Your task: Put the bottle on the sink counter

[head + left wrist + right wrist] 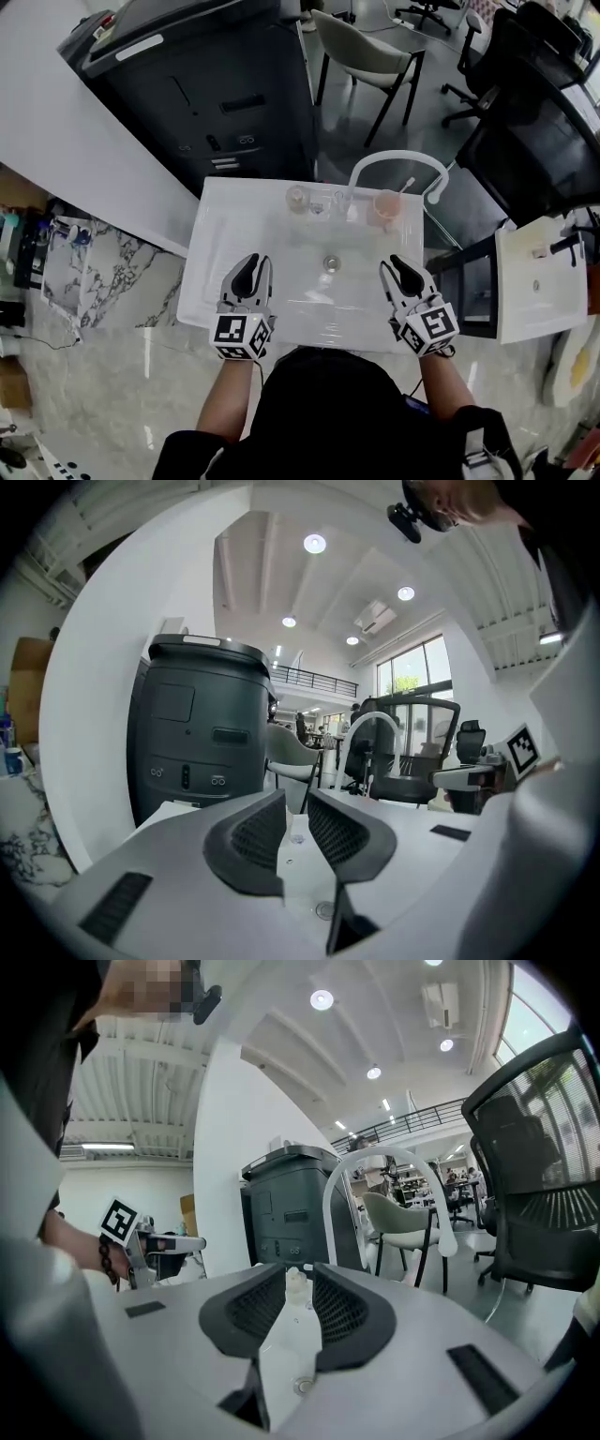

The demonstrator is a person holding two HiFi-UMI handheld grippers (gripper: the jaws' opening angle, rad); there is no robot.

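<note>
A small clear bottle [298, 199] stands at the back of the white sink counter [220, 253], left of the arched white faucet [398, 159]. The right gripper view shows the bottle [297, 1286] far off, in line with the gap between the jaws. My left gripper [253, 262] [296, 803] hovers over the basin's front left, its jaws drawn nearly together with nothing between them. At the front right, my right gripper [394, 265] [300, 1269] has its jaws a little apart and empty. Both grippers are well short of the bottle.
A clear glass [321, 208] and a pinkish cup [386, 206] holding a toothbrush stand beside the bottle. The drain [330, 263] is mid-basin. A dark grey copier [206, 94] stands behind the counter, with chairs [366, 52] further back. A second white basin [544, 281] is at the right.
</note>
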